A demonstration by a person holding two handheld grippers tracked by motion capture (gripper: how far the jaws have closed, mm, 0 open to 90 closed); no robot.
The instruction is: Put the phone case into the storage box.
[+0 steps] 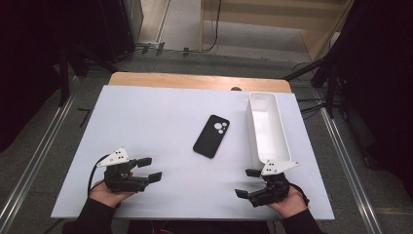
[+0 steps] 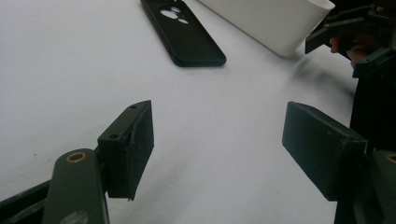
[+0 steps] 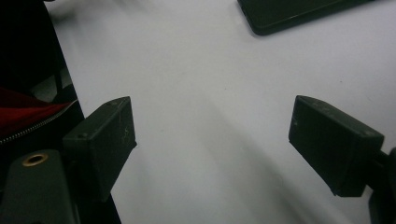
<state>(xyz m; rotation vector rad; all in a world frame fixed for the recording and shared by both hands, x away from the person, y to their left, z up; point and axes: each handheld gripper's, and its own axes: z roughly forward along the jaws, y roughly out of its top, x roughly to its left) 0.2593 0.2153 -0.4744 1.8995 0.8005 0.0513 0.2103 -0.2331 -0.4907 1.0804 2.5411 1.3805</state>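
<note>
Seen from above on a white table (image 1: 146, 122): a black phone case (image 1: 212, 136) lying flat near the middle, camera cutouts up, tilted a little off square; just to its right, apart from it, a long white tray (image 1: 280, 141) running front to back along the table's right side; at the near left edge, the left gripper (image 1: 150, 169) held low in a hand (image 1: 109, 192), jaws spread wide with nothing between them but bare tabletop, pointing toward the table's centre; at the near right edge, the right gripper (image 1: 247, 183) resting in the other hand (image 1: 287, 200), jaws likewise parted and empty, close to the tray's near end; both well apart from the phone case. From the left gripper view: the phone case (image 2: 184, 32) ahead beyond the open pads, the tray (image 2: 275, 23) past it, the right gripper (image 2: 345, 30) at the far right. From the right gripper view: one corner of the phone case (image 3: 299, 14) at the top edge, bare table (image 3: 210, 116) between the pads.
</note>
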